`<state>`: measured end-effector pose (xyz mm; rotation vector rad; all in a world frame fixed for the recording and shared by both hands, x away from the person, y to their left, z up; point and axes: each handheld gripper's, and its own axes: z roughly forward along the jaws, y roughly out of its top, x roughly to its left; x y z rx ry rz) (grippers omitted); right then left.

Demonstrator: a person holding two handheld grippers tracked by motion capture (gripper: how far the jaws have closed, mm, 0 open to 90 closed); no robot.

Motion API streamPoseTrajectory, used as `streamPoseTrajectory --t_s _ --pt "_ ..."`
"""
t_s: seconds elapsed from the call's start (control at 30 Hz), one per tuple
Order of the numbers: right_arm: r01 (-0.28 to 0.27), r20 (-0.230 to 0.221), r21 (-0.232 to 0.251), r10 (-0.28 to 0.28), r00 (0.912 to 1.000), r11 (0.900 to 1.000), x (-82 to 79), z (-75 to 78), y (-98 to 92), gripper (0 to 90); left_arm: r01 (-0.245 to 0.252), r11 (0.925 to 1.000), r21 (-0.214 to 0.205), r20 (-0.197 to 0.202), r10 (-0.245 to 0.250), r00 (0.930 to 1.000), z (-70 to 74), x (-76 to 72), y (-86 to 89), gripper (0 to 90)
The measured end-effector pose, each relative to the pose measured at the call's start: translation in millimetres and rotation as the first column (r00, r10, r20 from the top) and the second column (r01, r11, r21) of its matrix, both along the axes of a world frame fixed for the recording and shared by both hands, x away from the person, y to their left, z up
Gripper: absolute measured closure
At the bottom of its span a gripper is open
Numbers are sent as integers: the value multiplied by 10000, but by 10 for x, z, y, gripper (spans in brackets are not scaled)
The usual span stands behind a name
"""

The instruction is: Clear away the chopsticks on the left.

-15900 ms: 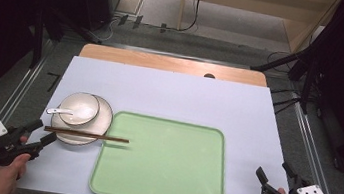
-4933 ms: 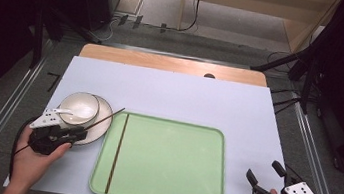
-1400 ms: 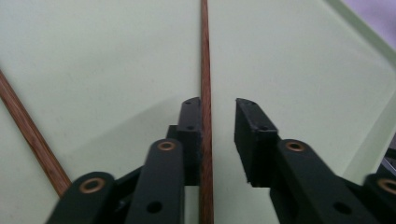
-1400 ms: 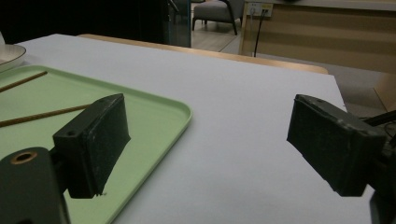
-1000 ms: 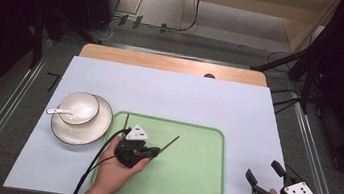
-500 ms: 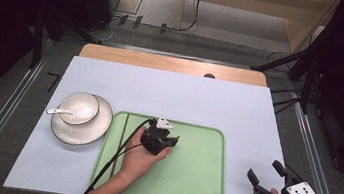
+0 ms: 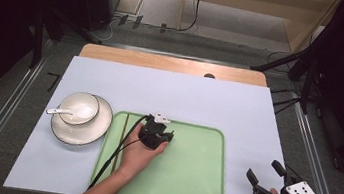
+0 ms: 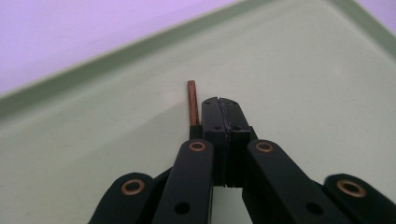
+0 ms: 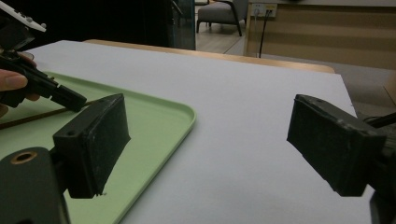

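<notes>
My left gripper is low over the green tray, left of its middle, shut on a thin brown chopstick. In the left gripper view the jaws are pressed together and the chopstick's end sticks out past them just above the tray floor. In the right gripper view that chopstick runs nearly level from the left gripper. A second chopstick lies along the tray's left edge. My right gripper rests open at the table's front right, nothing between its pads.
A white bowl with a white spoon stands on a plate left of the tray. The left gripper's cable trails across the tray's left part. A pale mat covers the table.
My left hand has carried the chopstick rightward over the tray and sunk lower. Well before that, both chopsticks lay across the plate and the tray's edge. The right gripper stays put.
</notes>
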<state>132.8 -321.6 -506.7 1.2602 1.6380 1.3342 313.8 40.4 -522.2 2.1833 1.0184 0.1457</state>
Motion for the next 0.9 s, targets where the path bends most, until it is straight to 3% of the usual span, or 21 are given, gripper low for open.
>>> streamPoseTrajectory --t_s 0.47,0.9 --pt "-11 4 -6 11 10000 10000 2 -3 -5 131 -1106 9939 45 -16 1107 9939 22 125 412 900" --pt "-11 -56 -25 11 10000 10000 10 -5 4 131 -1935 9811 -1 -115 1935 9810 38 145 802 900"
